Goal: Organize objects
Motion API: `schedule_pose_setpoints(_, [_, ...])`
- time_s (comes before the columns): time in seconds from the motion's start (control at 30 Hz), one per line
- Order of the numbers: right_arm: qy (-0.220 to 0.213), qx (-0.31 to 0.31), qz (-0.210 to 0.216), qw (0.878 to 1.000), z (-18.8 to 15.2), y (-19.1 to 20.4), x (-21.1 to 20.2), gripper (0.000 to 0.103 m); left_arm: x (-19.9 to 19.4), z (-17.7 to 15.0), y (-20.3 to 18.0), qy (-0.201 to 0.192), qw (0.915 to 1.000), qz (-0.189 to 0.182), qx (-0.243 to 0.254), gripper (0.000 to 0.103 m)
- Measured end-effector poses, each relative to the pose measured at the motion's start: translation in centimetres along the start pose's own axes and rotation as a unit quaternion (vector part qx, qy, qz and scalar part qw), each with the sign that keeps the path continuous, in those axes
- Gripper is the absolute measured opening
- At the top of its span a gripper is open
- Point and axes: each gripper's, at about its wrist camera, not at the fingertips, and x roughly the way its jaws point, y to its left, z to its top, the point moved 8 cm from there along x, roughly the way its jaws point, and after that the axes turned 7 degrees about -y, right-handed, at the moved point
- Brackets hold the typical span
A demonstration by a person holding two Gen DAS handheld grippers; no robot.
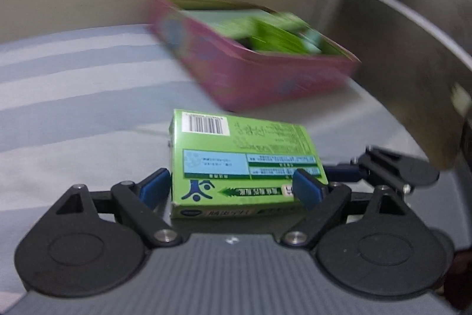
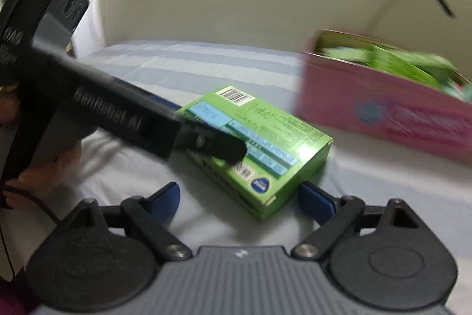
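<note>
Jaws wide, green box (image 1: 244,164) flat, barcode up

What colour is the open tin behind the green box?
Pink, with blurred bluish marks on its side; it shows best in the right wrist view.

Two hand-held grippers, built alike: a ribbed grey body flanked by round black discs, black linkage arms pinned with silver screws, blue pads (image 1: 155,189) on the fingertips. At nine o'clock in the right wrist view, the left gripper (image 2: 206,135) shows white lettering along its black bar, and a thin dark cable (image 2: 44,208) trails below.
</note>
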Motion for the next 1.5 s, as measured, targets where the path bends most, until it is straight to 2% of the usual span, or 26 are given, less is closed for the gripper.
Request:
schedule_pose_setpoints(0.17, [-0.007,0.052,-0.058,0.997,-2.0,-5.0,-3.5,0.092,3.1,-0.2,-6.3,0.034,0.9965,-0.059,0.048,0.091])
schedule_pose_setpoints(0.3, [-0.016,0.081,-0.091,0.992,-3.6,-8.3,-6.1,0.092,5.2,-0.6,-10.9,0.052,0.9904,-0.083,0.097,0.089])
schedule_pose_setpoints(0.43, [-0.027,0.093,-0.104,0.990,-4.4,-10.9,-6.9,0.091,6.9,-0.4,-13.2,0.065,0.9860,-0.095,0.120,0.090])
schedule_pose_setpoints(0.6, [-0.039,0.102,-0.114,0.988,-5.1,-12.8,-7.5,0.092,7.6,0.2,-13.1,0.080,0.9863,-0.102,0.102,0.092])
schedule_pose_setpoints(0.73, [-0.051,0.110,-0.112,0.986,-5.2,-13.1,-7.8,0.093,7.4,0.6,-12.5,0.079,0.9903,-0.077,0.084,0.096])
schedule_pose_setpoints(0.83, [-0.052,0.106,-0.117,0.986,-5.2,-12.8,-7.6,0.096,6.9,0.9,-12.1,0.069,0.9929,-0.045,0.086,0.096])
schedule_pose_setpoints(1.1, [-0.043,0.109,-0.130,0.985,-5.3,-12.5,-7.6,0.096,4.8,1.2,-9.3,0.041,0.9946,0.030,0.091,0.096])
schedule_pose_setpoints(1.5, [-0.022,0.089,-0.156,0.983,-5.6,-11.6,-7.7,0.098,3.8,1.2,-7.8,0.024,0.9925,0.071,0.097,0.096])
